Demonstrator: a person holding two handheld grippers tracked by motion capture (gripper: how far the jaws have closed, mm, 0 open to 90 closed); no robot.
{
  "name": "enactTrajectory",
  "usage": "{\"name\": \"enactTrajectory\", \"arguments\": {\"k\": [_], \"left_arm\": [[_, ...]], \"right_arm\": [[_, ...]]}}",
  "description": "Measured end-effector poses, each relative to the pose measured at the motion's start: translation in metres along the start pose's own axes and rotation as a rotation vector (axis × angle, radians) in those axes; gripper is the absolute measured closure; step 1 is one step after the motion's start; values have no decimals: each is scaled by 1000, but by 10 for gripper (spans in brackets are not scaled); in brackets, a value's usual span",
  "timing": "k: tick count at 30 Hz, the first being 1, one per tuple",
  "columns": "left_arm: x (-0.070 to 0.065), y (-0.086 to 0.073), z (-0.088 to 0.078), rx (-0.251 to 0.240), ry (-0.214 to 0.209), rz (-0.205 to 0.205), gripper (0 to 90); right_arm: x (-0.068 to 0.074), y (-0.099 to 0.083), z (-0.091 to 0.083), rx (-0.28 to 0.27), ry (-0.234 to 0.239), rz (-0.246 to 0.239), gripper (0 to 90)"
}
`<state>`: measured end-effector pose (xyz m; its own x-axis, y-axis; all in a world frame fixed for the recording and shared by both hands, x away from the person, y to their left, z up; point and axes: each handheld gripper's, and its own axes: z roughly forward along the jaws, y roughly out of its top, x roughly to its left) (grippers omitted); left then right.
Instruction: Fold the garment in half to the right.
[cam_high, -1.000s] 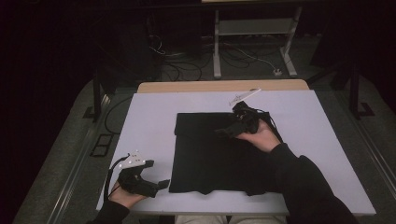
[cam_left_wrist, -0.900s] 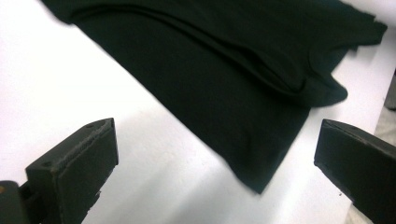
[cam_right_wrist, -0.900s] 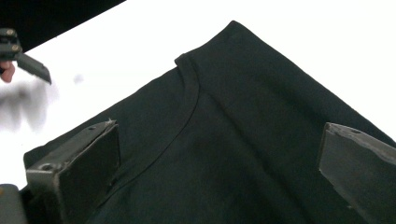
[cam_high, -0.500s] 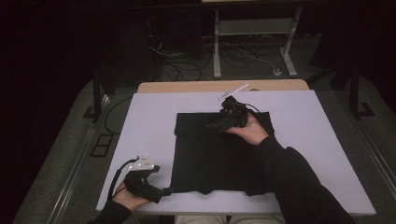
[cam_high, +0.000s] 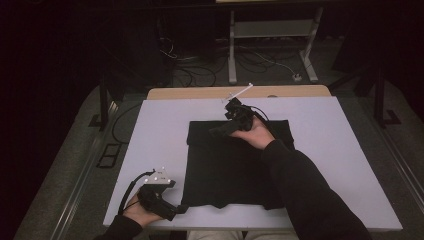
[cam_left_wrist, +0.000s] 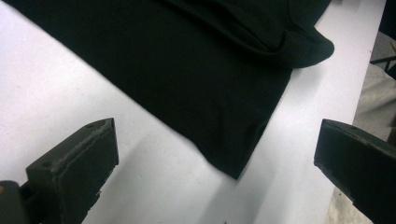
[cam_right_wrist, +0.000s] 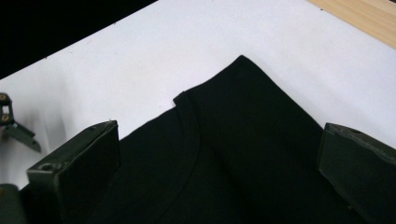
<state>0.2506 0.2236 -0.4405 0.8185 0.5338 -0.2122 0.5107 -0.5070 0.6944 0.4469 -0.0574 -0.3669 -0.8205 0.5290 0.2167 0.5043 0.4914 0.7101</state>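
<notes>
On the black garment (cam_high: 235, 165), the right gripper (cam_high: 220, 131) had moved toward its far-left corner; left gripper (cam_high: 181, 209) neared the near-left corner. Both jaws wide, holding nothing — grab prob. next.

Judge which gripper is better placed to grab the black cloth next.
Left, probably: the left gripper is open at the black cloth's near corner on the table. The right gripper, also open, hovers over its far part.
</notes>
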Motion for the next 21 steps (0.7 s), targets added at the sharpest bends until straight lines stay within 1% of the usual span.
{"name": "enactTrajectory", "arguments": {"k": [6, 10, 11, 12, 14, 16, 21], "left_arm": [[-1, 0, 2, 5, -13, 0, 0], [-1, 0, 5, 22, -18, 19, 0], [-2, 0, 6, 20, -20, 17, 0], [-1, 0, 6, 36, -20, 36, 0], [-3, 1, 6, 37, -7, 47, 0], [-3, 1, 6, 33, -9, 47, 0], [-2, 1, 8, 58, -16, 56, 0]], "right_arm": [[-2, 10, 11, 7, -4, -5, 0], [-4, 16, 21, 17, -5, -1, 0], [-4, 17, 22, 19, -6, -3, 0], [-5, 19, 25, 20, -5, 0, 0], [-6, 22, 29, 18, -4, 1, 0], [-7, 24, 34, 22, -7, 2, 0], [-11, 32, 48, 40, -13, 5, 0]]}}
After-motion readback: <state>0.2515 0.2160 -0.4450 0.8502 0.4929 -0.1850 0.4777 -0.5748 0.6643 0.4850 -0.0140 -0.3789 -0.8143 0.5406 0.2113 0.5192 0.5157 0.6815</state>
